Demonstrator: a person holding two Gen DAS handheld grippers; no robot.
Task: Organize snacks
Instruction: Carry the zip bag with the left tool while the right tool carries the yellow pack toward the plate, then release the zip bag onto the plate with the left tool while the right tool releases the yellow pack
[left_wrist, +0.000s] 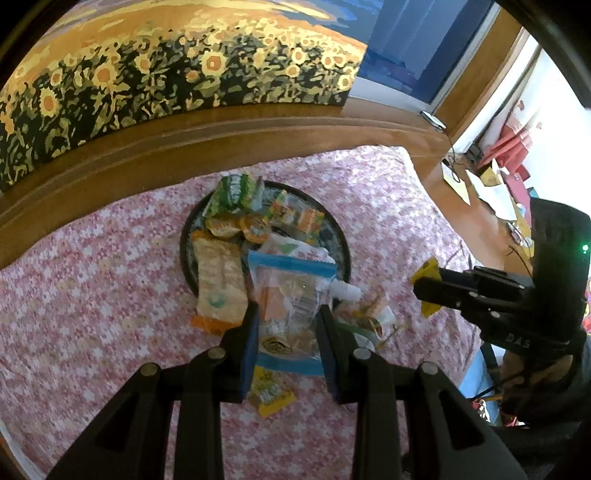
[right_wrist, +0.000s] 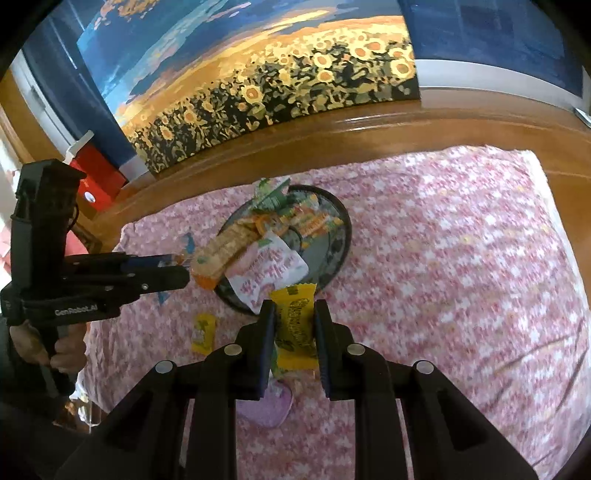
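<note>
Sorting is mid-way: the right gripper (right_wrist: 294, 325) pinches a yellow packet (right_wrist: 295, 328) above the pink bedspread (right_wrist: 461, 258), just short of the round tray (right_wrist: 341, 243) already heaped with snacks, while the left gripper (left_wrist: 286, 325) is pressed on a clear zip bag (left_wrist: 291, 288) whose far end lies over the tray's near rim. Next, I judge, the packet must be carried over the tray and let go onto the pile without nudging the pink pouch (right_wrist: 266, 273) off the edge. Print on the wrappers is too blurred to read, the bag's contents are unclear, and another yellow packet (right_wrist: 204, 332) and a purple item (right_wrist: 264, 408) lie loose, partly hidden by the fingers.
</note>
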